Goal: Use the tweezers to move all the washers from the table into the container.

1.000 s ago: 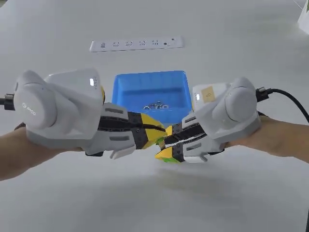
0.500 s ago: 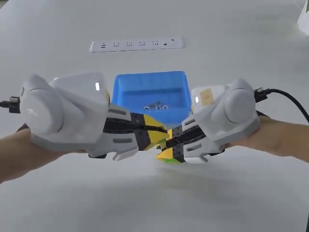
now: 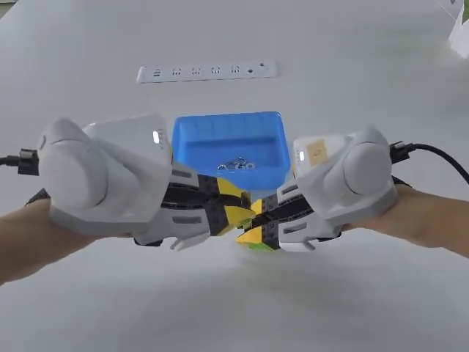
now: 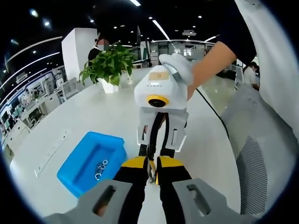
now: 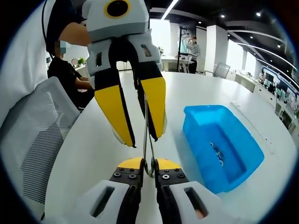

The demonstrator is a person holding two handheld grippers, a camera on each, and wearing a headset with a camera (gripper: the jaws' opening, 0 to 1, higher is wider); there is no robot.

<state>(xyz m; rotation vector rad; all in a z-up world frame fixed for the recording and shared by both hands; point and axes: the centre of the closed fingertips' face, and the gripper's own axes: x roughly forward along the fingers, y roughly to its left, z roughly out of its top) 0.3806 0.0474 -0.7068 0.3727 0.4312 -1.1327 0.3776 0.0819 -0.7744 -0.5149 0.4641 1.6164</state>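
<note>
Over the white table my two grippers point at each other, tip to tip. My right gripper is shut on a pair of thin metal tweezers, which stick out toward the left gripper. The left gripper's yellow fingers stand apart on either side of the tweezers. In the left gripper view the tweezers lie between my left gripper's yellow tips, with the right gripper facing it. Just behind the grippers is the blue container, holding several washers, also seen as washers in the right gripper view.
A white power strip lies beyond the container. A potted plant stands farther along the table. A grey mesh chair is at the table's edge, near the person's body. A cable trails from the right gripper.
The left gripper has moved a little to the right, closer to the right gripper. The right gripper has kept its hold on the tweezers and hardly moved.
</note>
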